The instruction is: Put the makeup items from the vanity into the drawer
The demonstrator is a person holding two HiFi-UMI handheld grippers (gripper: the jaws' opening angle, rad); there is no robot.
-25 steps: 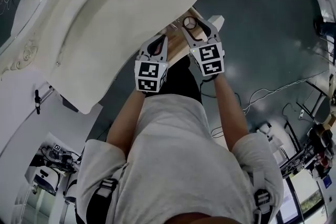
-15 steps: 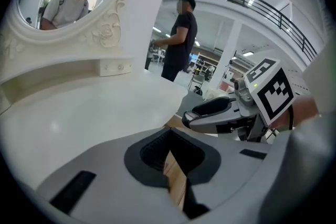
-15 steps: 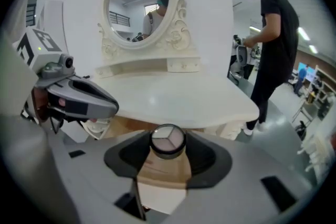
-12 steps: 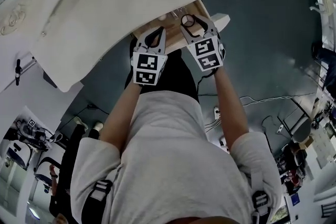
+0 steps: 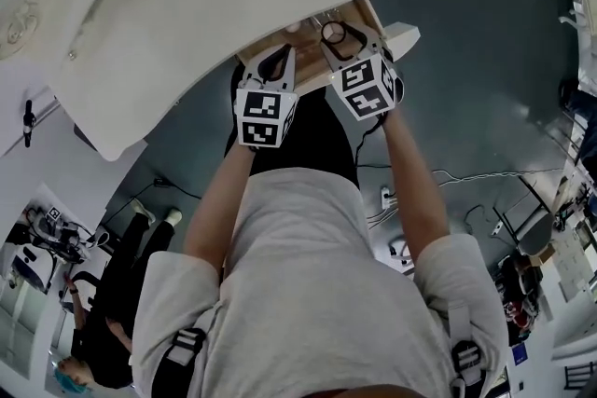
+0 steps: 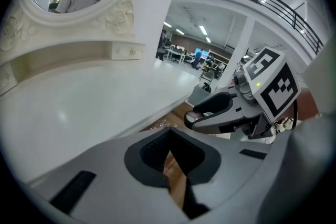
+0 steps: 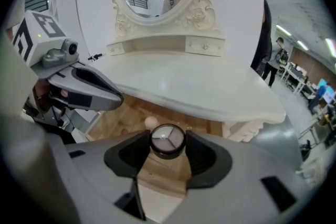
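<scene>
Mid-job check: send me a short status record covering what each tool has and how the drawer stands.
right tool: shut on a round eyeshadow compact, held over the drawer
left tool: jaws together, nothing between them
drawer: open under the vanity top, wooden floor showing
in drawer: one small pale ball
task step: compact not yet released

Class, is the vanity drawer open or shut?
Open: the drawer's wooden inside shows beneath the vanity top, with the held compact above it.
</scene>
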